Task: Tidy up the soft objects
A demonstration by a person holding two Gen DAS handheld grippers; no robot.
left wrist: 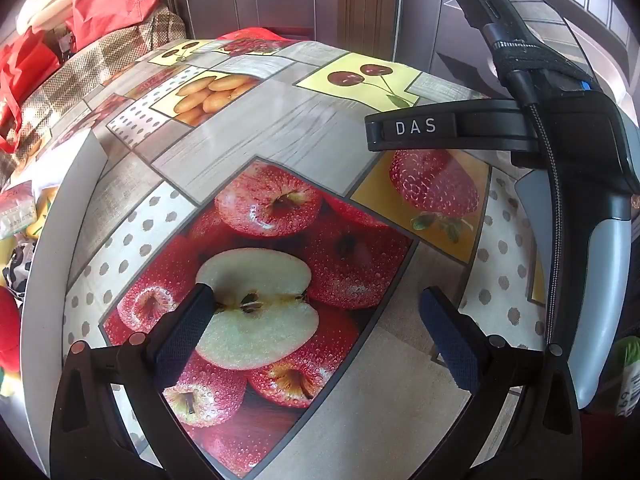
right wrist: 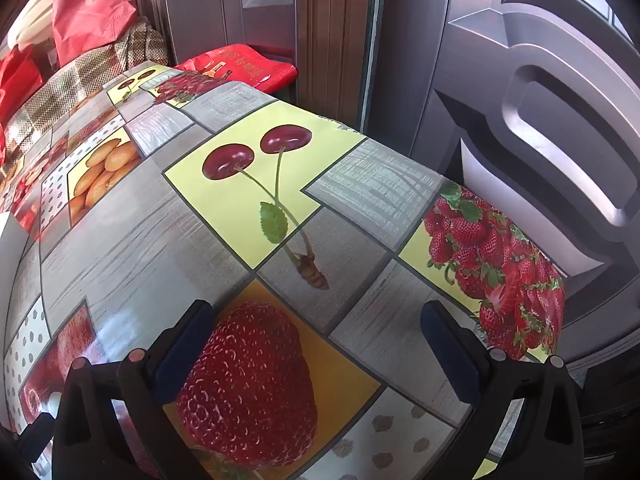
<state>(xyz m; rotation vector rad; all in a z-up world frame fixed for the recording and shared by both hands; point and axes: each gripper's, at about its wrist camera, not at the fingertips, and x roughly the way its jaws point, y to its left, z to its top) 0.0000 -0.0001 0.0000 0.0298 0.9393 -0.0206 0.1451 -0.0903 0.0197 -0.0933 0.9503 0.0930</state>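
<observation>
Between the wide-open fingers of the left gripper (left wrist: 316,332), nothing is being held; both jaws are hovering over the printed half apple on the tablecloth (left wrist: 248,136). The right gripper (right wrist: 316,344) is also standing fully open and empty, above a printed strawberry on the same fruit-pattern cloth.

Just past the white edge (left wrist: 48,272) at the left of the left wrist view, the soft objects (left wrist: 16,232) are lying in a heap: a red plush piece, something with black and white patches, yellow pieces and a pale packet. They are only partly showing, so their exact shapes cannot be told. They are well apart from both grippers.

Only the left wrist view is showing this heap, and also the body of the other gripper with its cable and the letters DAS at the upper right. Only the right wrist view is showing the table's far right corner with printed strawberries, and a folded red bag (right wrist: 240,66) beyond the far edge. Farther back, both views are showing a checked cloth (left wrist: 100,64), a red sack (left wrist: 112,0) and dark panelled doors (right wrist: 540,120).
</observation>
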